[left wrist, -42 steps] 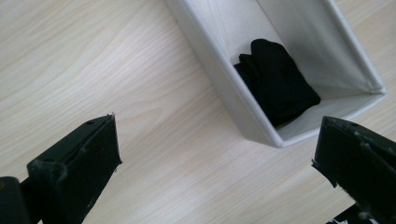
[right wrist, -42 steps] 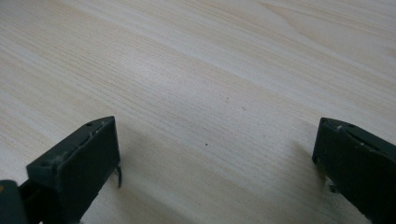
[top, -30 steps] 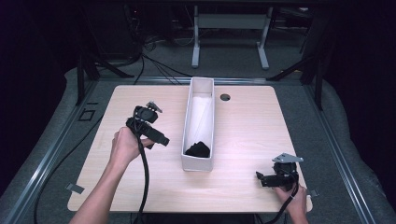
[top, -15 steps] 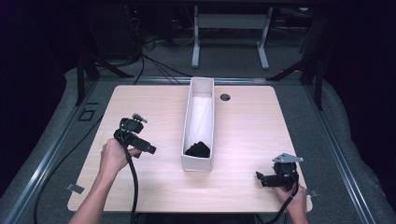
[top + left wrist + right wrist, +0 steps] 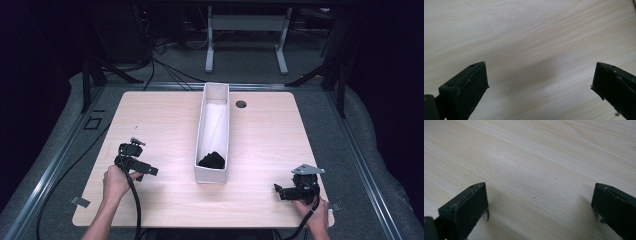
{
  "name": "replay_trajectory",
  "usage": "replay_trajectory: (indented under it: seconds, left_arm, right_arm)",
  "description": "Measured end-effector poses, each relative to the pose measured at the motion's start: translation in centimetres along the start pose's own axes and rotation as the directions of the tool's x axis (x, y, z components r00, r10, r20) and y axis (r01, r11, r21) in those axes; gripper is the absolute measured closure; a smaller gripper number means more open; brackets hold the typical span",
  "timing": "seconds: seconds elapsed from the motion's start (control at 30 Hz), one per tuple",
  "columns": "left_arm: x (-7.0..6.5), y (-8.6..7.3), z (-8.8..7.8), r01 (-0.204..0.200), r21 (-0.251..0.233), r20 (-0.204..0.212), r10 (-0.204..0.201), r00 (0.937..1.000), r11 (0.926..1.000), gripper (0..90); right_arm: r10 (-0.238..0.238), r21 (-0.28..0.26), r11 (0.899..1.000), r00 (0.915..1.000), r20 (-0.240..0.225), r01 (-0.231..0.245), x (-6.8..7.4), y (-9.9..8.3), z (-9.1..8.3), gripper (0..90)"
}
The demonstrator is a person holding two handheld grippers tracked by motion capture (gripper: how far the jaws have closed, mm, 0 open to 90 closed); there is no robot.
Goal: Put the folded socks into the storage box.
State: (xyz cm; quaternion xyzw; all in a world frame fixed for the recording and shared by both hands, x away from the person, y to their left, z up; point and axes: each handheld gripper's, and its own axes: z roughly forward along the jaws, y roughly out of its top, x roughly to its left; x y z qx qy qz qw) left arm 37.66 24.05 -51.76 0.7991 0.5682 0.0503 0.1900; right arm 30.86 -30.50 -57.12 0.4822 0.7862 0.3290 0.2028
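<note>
Below, pale wooden table (image 5: pixel 165 120), dark room.

Bright overhead light on the table (image 5: pixel 165 125), dark surroundings; close views slightly soft.

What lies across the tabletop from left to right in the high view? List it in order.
Left black tongs in the person's left hand → long white open box holding a crumpled black item → right black tongs with a grey plate on top.

Left gripper (image 5: pixel 145 170) sits low at the near left, jaws wide apart. Right gripper (image 5: pixel 281 191) sits near right, jaws spread too.
</note>
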Motion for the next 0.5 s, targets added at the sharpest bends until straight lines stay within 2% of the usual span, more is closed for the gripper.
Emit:
replay_trajectory:
  seconds: [0.13, 0.33, 0.5]
  left_arm:
    - [0.5, -0.6, 0.7, 0.021, -0.025, -0.006, -0.021, 0.9998, 0.9995, 0.1]
    - [0.8, -1.4, 1.6, 0.032, -0.063, -0.030, -0.034, 0.9990, 0.9975, 0.0]
    - [1.0, -2.1, 2.1, 0.024, -0.096, -0.046, -0.028, 0.9985, 0.9951, 0.1]
  right_arm:
    - [0.000, 0.000, 1.000, 1.0000, 0.000, 0.000, 0.0, 0.0, 0.0, 0.0]
    - [0.000, 0.000, 1.000, 1.0000, 0.000, 0.000, 0.0, 0.0, 0.0, 0.1]
    - [0.000, 0.000, 1.000, 1.0000, 0.000, 0.000, 0.0, 0.0, 0.0, 0.0]
